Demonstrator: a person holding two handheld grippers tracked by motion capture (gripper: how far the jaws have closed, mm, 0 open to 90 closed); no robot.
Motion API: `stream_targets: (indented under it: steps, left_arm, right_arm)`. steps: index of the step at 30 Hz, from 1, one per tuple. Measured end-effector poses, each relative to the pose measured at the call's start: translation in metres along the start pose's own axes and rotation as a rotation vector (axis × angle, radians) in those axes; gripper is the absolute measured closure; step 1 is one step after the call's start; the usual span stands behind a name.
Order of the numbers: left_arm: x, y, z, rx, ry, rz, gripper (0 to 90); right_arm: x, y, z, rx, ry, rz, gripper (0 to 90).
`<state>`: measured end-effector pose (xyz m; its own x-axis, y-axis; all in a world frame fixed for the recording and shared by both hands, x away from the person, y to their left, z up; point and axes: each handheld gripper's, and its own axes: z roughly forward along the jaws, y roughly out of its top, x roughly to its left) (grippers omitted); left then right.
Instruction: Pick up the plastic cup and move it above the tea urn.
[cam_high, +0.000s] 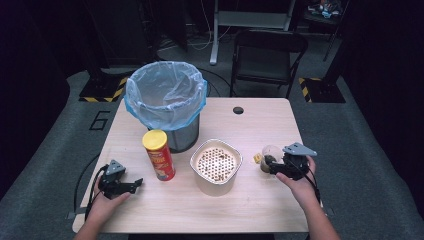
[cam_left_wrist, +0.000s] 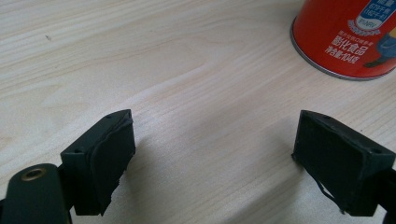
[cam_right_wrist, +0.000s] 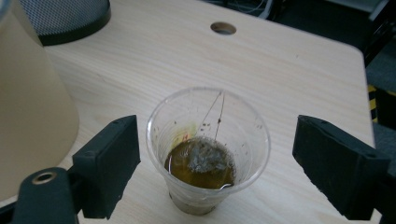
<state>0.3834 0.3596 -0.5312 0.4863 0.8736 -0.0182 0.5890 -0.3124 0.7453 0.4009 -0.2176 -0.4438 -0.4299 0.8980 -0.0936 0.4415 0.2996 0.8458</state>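
Flanking cup (cam_right_wrist: 208, 140), strainer bowl (cam_high: 215, 165), can (cam_high: 158, 154)

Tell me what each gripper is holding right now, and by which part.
Nothing is held. The right gripper stands open around the plastic cup, pads clear of its wall. The left gripper is open over bare table.

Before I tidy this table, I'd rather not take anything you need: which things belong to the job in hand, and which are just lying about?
In the job:
- clear cup with a tea bag in brown liquid, between the open right gripper jaws, untouched
- likely the strainer bowl beside it

Lying about:
- red crisp can
- lined bin
- folding chair
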Motion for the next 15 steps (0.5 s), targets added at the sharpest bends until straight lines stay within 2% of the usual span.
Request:
stream_targets:
  steps: [4,8,10,11,12,13,15]
  left_arm:
    - [0.0,0.0,0.0,0.0,0.0,0.0,12.1]
    - [0.0,0.0,0.0,0.0,0.0,-0.001,12.1]
    - [0.0,0.0,0.0,-0.001,0.001,-0.002,12.1]
    - [0.0,0.0,0.0,-0.001,0.001,-0.002,12.2]
    - [0.0,0.0,0.0,-0.002,0.001,-0.004,12.2]
    - [0.0,0.0,0.0,-0.002,0.001,-0.004,12.1]
    - [0.0,0.0,0.0,-0.002,0.001,-0.004,12.2]
  right_arm:
    - [0.009,0.017,-0.015,-0.041,0.013,-0.035,18.4]
    - [0.033,0.04,-0.021,-0.068,0.098,-0.071,38.3]
    - [0.044,0.051,-0.018,-0.061,0.144,-0.06,48.3]
    - [0.044,0.051,-0.018,-0.061,0.144,-0.06,48.3]
    - [0.051,0.057,-0.014,-0.048,0.179,-0.053,51.7]
    - [0.06,0.065,-0.006,-0.032,0.224,-0.062,56.9]
    - [0.065,0.071,0.004,-0.015,0.249,-0.078,61.0]
